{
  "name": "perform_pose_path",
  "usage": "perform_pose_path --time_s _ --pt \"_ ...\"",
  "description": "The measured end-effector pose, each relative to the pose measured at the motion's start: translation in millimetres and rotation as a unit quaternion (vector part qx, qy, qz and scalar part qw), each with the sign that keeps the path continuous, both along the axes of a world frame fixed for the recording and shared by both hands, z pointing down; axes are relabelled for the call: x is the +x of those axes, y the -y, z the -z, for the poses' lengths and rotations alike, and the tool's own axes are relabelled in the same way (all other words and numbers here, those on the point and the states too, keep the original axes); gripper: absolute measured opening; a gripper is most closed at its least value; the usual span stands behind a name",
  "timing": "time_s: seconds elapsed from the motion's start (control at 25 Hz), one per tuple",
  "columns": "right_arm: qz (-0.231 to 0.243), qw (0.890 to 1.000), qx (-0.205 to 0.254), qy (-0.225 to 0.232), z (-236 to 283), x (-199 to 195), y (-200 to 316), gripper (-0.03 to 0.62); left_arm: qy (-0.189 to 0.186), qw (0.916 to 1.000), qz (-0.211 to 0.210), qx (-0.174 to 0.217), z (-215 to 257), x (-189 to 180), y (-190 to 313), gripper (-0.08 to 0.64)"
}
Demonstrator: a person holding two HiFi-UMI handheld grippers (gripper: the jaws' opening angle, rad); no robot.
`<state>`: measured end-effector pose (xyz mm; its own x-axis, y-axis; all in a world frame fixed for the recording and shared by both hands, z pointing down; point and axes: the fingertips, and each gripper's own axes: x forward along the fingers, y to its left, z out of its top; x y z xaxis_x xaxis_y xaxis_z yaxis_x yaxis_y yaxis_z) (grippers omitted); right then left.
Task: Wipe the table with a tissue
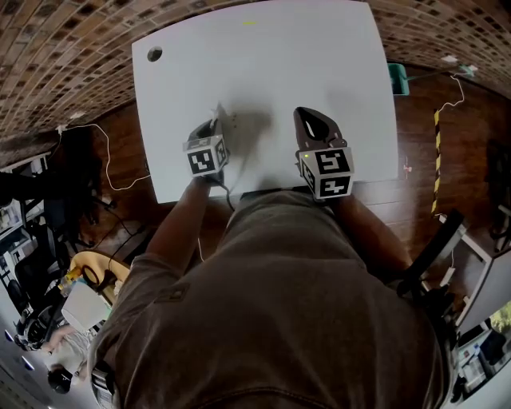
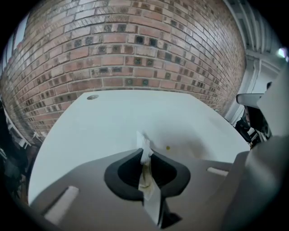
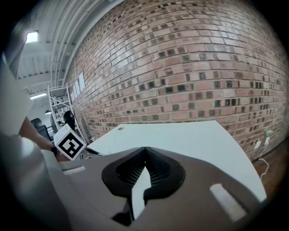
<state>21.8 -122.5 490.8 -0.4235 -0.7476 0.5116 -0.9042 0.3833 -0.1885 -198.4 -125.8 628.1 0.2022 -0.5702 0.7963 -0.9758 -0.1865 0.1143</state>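
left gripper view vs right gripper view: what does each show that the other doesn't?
Only the left gripper view: the tissue, pinched in the left gripper and sticking out past its tips.
Only the right gripper view: the right gripper, shut on nothing, the left gripper's marker cube and a shelving rack.
Both: the white table, its round hole and the brick wall.

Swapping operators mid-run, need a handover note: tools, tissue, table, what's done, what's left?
Left tool: shut on the tissue, over the near part of the table.
Right tool: shut, empty, beside it.
Done: tissue grasped; it looks yellow-stained, so some wiping likely happened.
Left: a small yellow spot lies just ahead of the tissue, and a yellowish mark near the far edge. Wipe those, probably.
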Motion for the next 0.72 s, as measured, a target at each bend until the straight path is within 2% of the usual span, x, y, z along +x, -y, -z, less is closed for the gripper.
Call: perform_pose_path --time_s 0.72 --pt "-0.026 1.0 -0.001 0.011 0.7 29.8 5.8 0.014 0.021 0.9975 -0.067 -0.011 1.0 46.8 10.4 0.025"
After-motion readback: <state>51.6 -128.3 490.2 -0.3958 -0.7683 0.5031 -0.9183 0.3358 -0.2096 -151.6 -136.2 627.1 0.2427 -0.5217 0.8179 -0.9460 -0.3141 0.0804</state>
